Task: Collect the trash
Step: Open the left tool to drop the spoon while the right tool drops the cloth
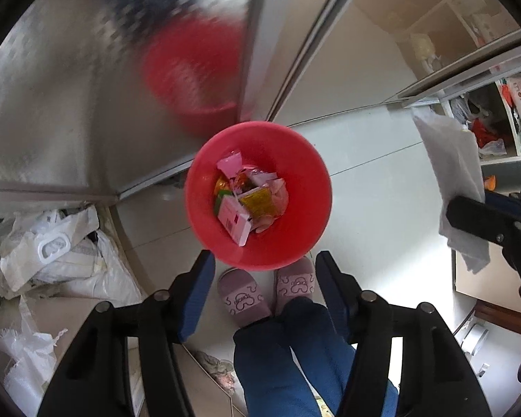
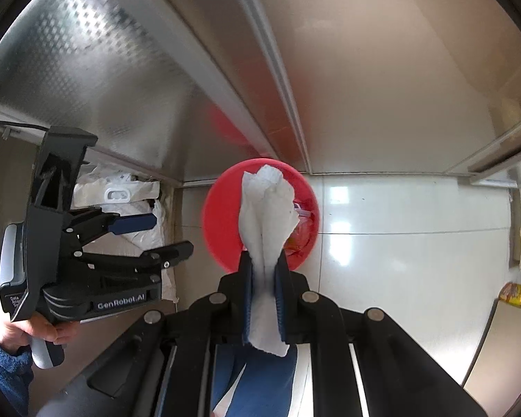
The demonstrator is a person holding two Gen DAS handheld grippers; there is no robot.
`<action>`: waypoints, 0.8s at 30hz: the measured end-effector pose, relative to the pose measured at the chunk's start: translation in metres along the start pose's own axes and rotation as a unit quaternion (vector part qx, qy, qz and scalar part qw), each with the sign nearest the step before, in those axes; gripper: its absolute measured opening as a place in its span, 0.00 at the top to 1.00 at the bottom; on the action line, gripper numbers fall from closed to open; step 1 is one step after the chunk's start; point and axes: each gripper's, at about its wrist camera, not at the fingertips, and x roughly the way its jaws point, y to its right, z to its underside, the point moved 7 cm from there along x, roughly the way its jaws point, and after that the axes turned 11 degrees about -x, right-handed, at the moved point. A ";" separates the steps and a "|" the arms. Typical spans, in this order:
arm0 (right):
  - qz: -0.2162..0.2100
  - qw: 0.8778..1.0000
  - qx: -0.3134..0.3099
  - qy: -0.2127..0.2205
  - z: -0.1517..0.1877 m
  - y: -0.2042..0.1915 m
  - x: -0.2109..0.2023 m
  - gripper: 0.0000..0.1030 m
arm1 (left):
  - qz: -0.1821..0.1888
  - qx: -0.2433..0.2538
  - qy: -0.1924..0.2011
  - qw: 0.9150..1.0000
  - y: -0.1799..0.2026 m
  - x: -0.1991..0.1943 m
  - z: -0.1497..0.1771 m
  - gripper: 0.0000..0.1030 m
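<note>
A: Biggest first. Pale glossy tiled floor (image 1: 382,187) across both views, with a brushed metal cabinet front (image 1: 69,104) rising behind and giving back a blurred red reflection.

B: Seen. Next in size?

A: Heap of white sacks and plastic bags (image 1: 62,253) on the floor, left of the bin in the left wrist view, close against the metal front. Then blue trouser legs (image 1: 278,347) ending in two pink slippers (image 1: 271,288), toes just beside the near rim of the bin.

B: And the bin?

A: Red bin (image 1: 205,187), round, upright on the floor, near the corner of the metal front. Looked straight down into from the left wrist view. Holds crumpled wrappers (image 1: 250,198) at the bottom: pink, yellow, a white-and-red carton with a barcode.

B: Left tool?

A: Left tool (image 1: 264,274) above the near rim of the bin, blue-padded fingers (image 1: 198,295) spread wide, nothing between them. Same in the right wrist view: left tool (image 2: 172,236) at the left side, gripped in a hand (image 2: 34,330) with a blue fleece cuff, jaws apart and bare.

B: Right tool?

A: Right tool (image 2: 264,274) clamped tight on a white paper towel (image 2: 265,215). Towel sticks up from between the pads, crumpled and fanned out, in front of the bin (image 2: 218,219) in that view, held in the air and not in the bin. From the left wrist view, same towel (image 1: 451,160) at the far right edge, well apart from the bin.
</note>
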 end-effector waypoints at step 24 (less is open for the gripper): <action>0.021 0.997 -0.053 -0.042 -0.015 -0.031 0.095 0.89 | 0.000 -0.064 0.028 0.998 -0.077 0.006 0.008 0.05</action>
